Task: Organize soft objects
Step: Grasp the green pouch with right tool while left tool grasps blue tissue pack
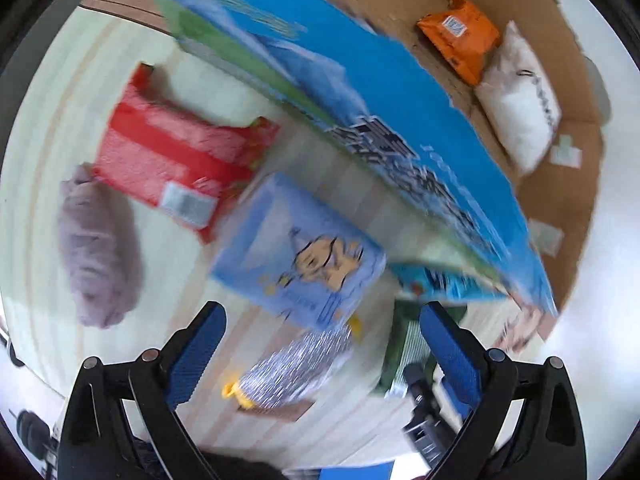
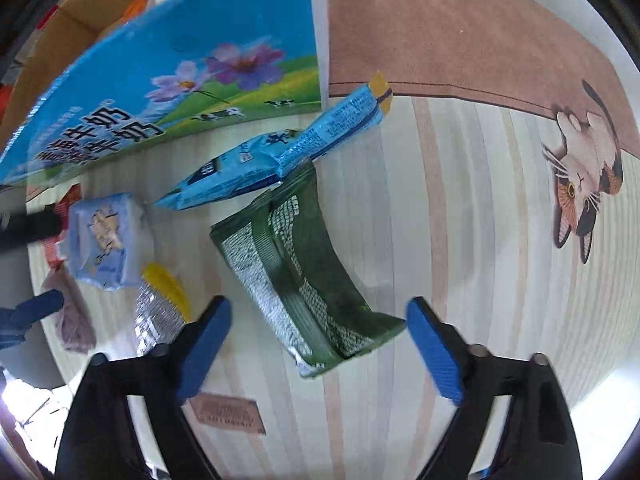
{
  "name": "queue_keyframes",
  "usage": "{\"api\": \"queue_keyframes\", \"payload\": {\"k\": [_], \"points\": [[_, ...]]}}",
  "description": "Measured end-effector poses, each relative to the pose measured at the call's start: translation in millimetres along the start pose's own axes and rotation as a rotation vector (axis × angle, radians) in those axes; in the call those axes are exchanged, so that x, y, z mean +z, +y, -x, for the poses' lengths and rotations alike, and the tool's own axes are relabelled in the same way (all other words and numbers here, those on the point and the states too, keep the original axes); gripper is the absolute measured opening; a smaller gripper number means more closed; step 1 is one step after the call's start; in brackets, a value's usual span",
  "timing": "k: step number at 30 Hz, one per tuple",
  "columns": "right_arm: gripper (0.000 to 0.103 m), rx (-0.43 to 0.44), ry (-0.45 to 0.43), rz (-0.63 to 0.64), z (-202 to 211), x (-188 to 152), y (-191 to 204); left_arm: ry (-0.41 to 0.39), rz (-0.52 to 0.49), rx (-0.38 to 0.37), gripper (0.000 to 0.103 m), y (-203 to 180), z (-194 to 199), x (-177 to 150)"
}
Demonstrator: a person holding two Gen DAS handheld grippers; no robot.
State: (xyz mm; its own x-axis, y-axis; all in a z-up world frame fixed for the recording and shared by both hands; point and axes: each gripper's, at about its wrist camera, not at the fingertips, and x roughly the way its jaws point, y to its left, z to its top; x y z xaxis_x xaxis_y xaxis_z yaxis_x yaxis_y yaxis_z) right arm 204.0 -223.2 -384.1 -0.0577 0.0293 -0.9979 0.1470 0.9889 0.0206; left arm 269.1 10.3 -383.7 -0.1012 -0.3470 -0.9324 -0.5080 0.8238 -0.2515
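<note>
The right tongs [image 2: 318,328] are standing released, their blue pads apart with nothing pressed between them — the near end of the green packet [image 2: 298,276] is lying in the gap, just ahead of the pads and touching neither. It is resting on a striped mat [image 2: 460,220], running away from the tongs toward the upper left. By its look it is a light, crinkly foil pouch, soft and probably a bit slippery; a pinch across its flat middle seems safer than one on the thin sealed end, which could slide out.

Just beyond its far end a light-blue snack packet [image 2: 280,152] is lying, nearly touching it, so a grab placed too far forward could snag both. Left of the right tongs a silver-and-yellow packet [image 2: 160,312] is sitting close to the left pad, with a pale-blue tissue pack [image 2: 106,236] just beyond it.

The left tongs [image 1: 322,344] are also released and empty, hanging over the tissue pack and the silver packet in a blurred view. Farther out to their left are a red packet [image 1: 176,160] and a lilac soft thing [image 1: 96,248]. A cardboard box [image 1: 568,208] with a blue printed flap [image 1: 400,112] is standing beyond — already holding an orange packet [image 1: 460,40] and a white pillow [image 1: 520,100] — and that flap is leaning over the path in.
</note>
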Motion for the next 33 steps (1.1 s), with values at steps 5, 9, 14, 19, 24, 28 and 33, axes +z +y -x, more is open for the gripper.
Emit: {"api": "queue_keyframes", "payload": {"k": [5,9,14,19,24,28,33], "points": [[0.071,-0.021,0.001,-0.002,-13.0,-5.3,0.2,-0.04,-0.06,0.128,0.1,-20.6,-29.7,1.0],[0.071,-0.06,0.007,0.055,-15.4,-13.0,6.0,-0.04,-0.13,0.237,0.1,-18.3,-36.7,-10.0],[0.071,-0.076,0.037,0.12,-15.0,-23.3,10.9,-0.002,-0.196,0.335,0.1,11.3,-30.1,-32.0],[0.071,-0.072,0.071,0.154,-16.8,-22.0,10.9,0.008,-0.216,0.316,0.1,34.1,-6.3,-54.7],[0.066,-0.035,0.157,0.135,-35.8,-7.1,17.5,0.028,-0.087,0.171,0.1,37.4,-4.6,-46.2],[0.05,0.029,0.214,0.089,-43.6,-18.3,14.0,0.035,-0.08,0.235,0.1,32.9,-23.8,-32.6],[0.048,0.074,0.267,0.091,-44.9,-39.1,9.2,0.034,-0.17,0.324,0.099,38.8,-41.8,-38.1]]}}
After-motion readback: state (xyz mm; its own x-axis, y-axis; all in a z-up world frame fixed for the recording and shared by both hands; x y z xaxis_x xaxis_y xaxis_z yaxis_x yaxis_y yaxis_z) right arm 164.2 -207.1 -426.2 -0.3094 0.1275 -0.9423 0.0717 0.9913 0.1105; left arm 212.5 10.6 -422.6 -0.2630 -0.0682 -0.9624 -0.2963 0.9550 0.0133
